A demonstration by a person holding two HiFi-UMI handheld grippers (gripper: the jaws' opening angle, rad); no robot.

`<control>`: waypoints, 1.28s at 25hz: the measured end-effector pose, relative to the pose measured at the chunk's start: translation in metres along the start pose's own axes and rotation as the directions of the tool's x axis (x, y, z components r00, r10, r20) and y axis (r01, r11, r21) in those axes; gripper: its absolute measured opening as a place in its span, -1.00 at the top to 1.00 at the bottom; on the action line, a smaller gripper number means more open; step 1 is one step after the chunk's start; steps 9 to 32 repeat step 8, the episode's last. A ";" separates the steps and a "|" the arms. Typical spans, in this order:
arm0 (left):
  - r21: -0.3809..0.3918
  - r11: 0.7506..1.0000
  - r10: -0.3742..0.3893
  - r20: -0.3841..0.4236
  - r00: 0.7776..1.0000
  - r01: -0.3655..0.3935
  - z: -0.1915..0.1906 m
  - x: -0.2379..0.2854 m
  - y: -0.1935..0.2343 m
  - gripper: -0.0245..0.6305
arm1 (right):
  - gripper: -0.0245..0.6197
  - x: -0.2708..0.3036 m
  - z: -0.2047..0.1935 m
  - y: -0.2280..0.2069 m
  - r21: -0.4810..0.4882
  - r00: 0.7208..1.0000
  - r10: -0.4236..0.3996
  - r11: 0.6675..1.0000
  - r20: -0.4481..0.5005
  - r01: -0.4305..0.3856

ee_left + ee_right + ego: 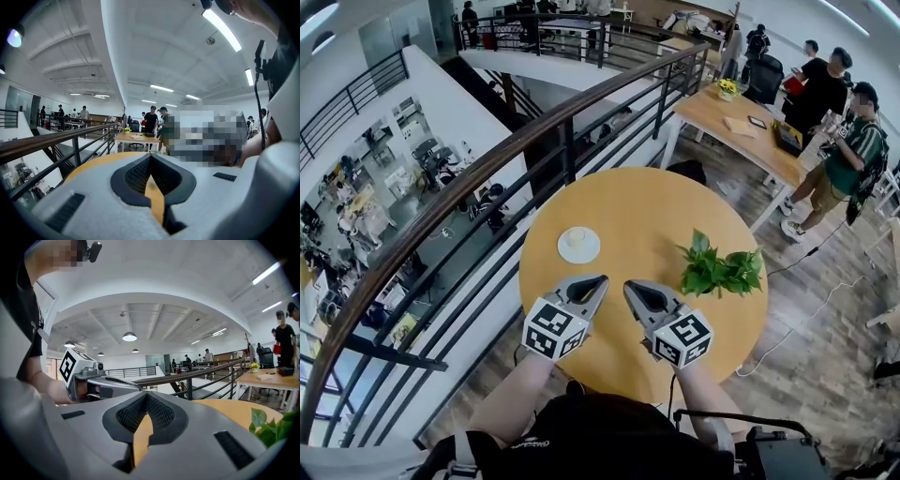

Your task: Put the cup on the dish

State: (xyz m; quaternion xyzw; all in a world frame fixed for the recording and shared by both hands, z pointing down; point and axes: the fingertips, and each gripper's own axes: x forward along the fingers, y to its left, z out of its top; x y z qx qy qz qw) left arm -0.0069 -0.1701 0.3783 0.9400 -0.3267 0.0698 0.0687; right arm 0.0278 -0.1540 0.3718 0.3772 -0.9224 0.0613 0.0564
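The round yellow table point(637, 211) fills the space before me, a railing behind it. A leafy green plant point(719, 272) lies on its right side. My left tongs point(598, 281) and right tongs point(630, 286) hover side by side over the near edge, both closed with nothing in them. The white dish point(591, 253) sits at the table's left, beyond the left tongs, and the small white cup point(577, 236) looks to stand on it.

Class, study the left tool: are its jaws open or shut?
Shut. In the left gripper view the grey left tool's dark ribbed pads meet at their tips, with nothing between them.
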 end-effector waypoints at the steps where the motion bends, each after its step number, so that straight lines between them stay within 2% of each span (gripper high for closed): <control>1: 0.001 1.000 0.002 -0.003 1.000 -0.002 0.000 0.000 0.000 0.91 | 0.92 0.000 0.000 0.000 -0.001 1.000 0.000 1.000 -0.002 0.000; 32: 0.010 1.000 0.011 -0.023 1.000 -0.011 -0.002 0.002 0.003 0.91 | 0.92 0.004 -0.001 0.000 -0.009 1.000 0.006 1.000 -0.013 -0.006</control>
